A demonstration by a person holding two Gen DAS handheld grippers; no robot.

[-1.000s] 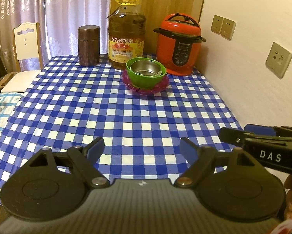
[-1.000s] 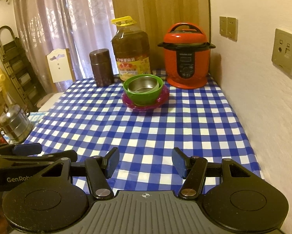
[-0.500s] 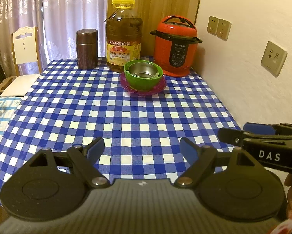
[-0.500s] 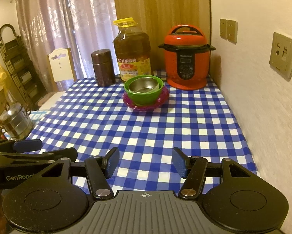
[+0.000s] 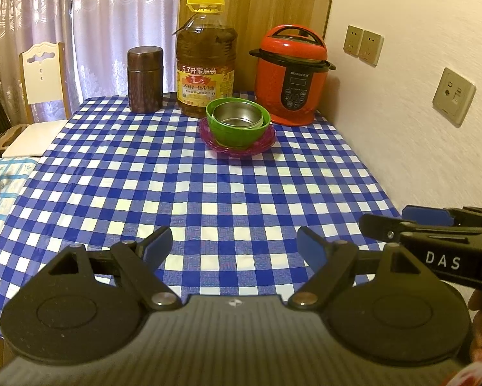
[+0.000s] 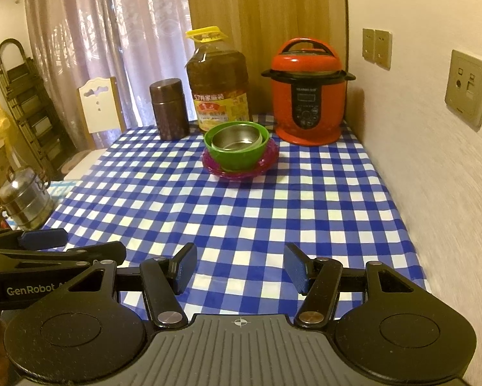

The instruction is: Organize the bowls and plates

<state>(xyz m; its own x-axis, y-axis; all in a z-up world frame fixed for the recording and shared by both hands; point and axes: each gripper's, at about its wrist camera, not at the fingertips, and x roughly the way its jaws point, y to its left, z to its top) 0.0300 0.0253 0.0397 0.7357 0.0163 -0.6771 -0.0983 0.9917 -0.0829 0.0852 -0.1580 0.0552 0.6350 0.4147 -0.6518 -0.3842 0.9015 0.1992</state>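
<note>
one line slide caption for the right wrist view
Open right gripper faces a steel bowl nested in a green bowl on a magenta plate.

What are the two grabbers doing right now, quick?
Left gripper: open, holding nothing.
Right gripper: open, holding nothing.

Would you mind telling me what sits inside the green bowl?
A steel bowl nests inside the green bowl, tilted and empty as far as visible. The green bowl's floor beneath it is covered.

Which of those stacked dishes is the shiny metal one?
The steel bowl, the innermost of the stack: it nests inside the green bowl, which stands on the purple plate. The other two are coloured.
</note>
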